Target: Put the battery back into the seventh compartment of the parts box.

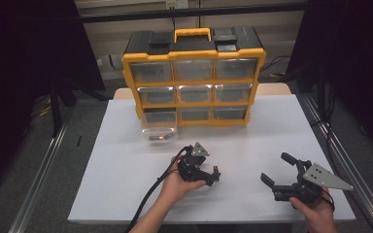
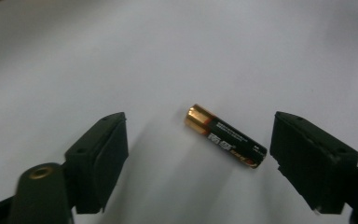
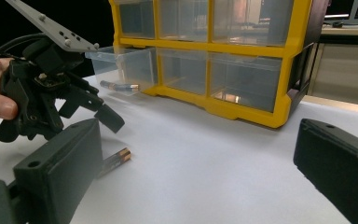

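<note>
Your two units: left hand-held gripper (image 2: 198,158), jaws spread wide, nothing held; right hand-held gripper (image 1: 282,171), likewise spread and empty. One battery (image 2: 225,136) lies on the white counter (image 1: 126,160) between your left jaws, touching neither. One yellow nine-drawer organizer (image 1: 193,77) stands behind; its bottom-left drawer (image 1: 159,130) is pulled out, holding a second battery (image 3: 119,86).
</note>
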### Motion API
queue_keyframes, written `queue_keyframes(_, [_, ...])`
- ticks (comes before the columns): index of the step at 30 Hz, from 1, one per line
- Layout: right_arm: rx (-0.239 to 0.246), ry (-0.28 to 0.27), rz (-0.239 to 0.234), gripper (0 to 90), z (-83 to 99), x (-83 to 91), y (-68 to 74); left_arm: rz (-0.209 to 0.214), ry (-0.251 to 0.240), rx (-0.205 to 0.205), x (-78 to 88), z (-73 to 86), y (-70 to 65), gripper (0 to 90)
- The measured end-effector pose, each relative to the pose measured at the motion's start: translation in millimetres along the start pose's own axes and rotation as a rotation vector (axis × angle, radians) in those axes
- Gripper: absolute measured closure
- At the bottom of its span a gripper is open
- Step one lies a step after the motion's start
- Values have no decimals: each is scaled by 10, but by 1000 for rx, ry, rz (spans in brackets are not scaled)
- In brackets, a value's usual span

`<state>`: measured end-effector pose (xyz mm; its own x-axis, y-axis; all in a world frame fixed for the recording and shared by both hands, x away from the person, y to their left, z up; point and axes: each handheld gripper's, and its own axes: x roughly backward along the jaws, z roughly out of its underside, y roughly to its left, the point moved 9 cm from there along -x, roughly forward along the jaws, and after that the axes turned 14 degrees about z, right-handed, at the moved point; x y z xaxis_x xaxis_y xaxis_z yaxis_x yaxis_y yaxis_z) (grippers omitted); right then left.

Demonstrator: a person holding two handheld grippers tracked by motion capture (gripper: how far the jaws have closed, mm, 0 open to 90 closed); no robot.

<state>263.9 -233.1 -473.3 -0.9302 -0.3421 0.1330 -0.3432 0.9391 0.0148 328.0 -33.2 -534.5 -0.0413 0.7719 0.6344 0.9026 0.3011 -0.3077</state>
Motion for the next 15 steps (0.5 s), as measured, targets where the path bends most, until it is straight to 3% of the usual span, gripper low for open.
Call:
queue_keyframes(5, [-5, 4, 0, 10, 5, 0, 0, -16, 35, -50, -61, 32, -47, 292])
queue_keyframes(12, [-2, 6, -5, 10, 9, -3, 5, -11, 35, -33, -111, 45, -83, 402])
queue_keyframes(15, [-4, 4, -5, 10, 7, -2, 5, -6, 23, -34, -109, 38, -73, 510])
